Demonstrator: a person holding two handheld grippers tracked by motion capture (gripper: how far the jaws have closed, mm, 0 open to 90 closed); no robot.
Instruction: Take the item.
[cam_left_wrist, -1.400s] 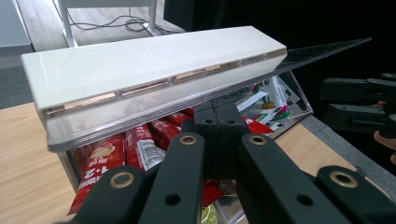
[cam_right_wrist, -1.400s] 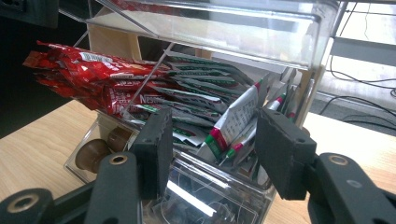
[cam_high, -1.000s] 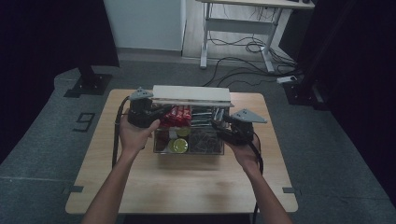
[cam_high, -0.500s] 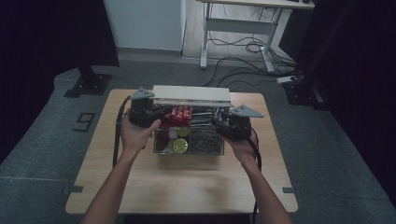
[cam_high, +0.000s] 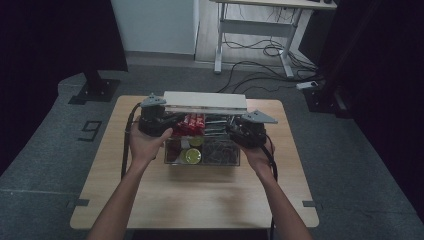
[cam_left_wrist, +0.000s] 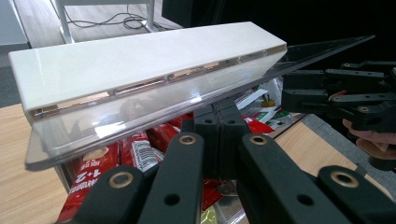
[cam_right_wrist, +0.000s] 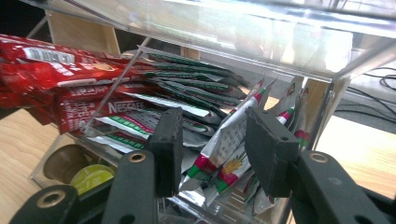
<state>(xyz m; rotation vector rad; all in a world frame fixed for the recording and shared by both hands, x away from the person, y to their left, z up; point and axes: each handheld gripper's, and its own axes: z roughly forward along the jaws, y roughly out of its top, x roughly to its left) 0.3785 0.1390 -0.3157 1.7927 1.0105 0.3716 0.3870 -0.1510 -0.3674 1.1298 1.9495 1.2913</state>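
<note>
A clear acrylic box (cam_high: 202, 161) stands mid-table with its clear, white-topped lid (cam_high: 205, 102) raised. Inside lie red coffee sticks (cam_high: 192, 124), green-striped sachets (cam_right_wrist: 229, 140) and a yellow-green pod (cam_high: 192, 156). My left gripper (cam_left_wrist: 219, 126) is shut at the box's left end, its tips just under the lid's (cam_left_wrist: 140, 60) front edge; whether they pinch it I cannot tell. My right gripper (cam_right_wrist: 212, 149) is at the right end. Its jaws have just been closing, with the sachets between the pads and still a gap.
The box sits on a small wooden table (cam_high: 150, 200) with bare wood in front and at both sides. Beyond it are grey floor, a desk frame (cam_high: 250, 30) with trailing cables, and a dark stand (cam_high: 95, 85) at the left.
The right gripper has edged slightly inward toward the box's right end. The left hand and the raised lid have stayed put.
</note>
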